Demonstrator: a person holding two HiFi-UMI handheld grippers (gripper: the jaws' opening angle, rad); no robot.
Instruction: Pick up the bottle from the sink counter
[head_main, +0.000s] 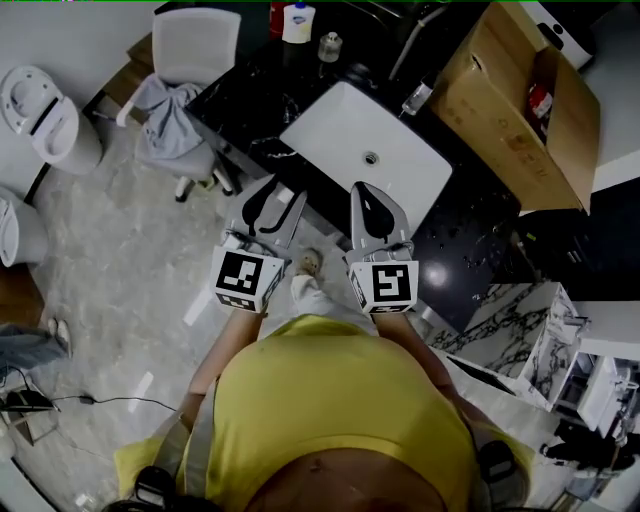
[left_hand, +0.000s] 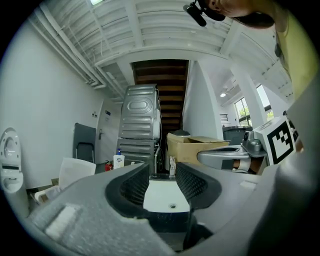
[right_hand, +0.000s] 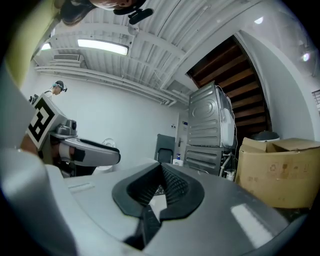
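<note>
**Bottle upright at the far end of the surface, both grippers well short of it**

The black marbled surface (head_main: 470, 230) runs diagonally, with its near edge by the gripper tips and open floor to its left. A cardboard box (head_main: 500, 90) crowds its right end, and a white sink (head_main: 340, 130) fills the middle. The left gripper (head_main: 280, 195) has its jaws partway apart, with only the sink showing between them. The right gripper (head_main: 362, 190) has its tips together and holds nothing. The bottle (head_main: 298, 22), white with a blue label, stands beyond the sink near the head view's top edge. Its long axis is vertical, pump up, but the nozzle's direction is too small to tell. A small jar (head_main: 330, 46) stands near it.
</note>
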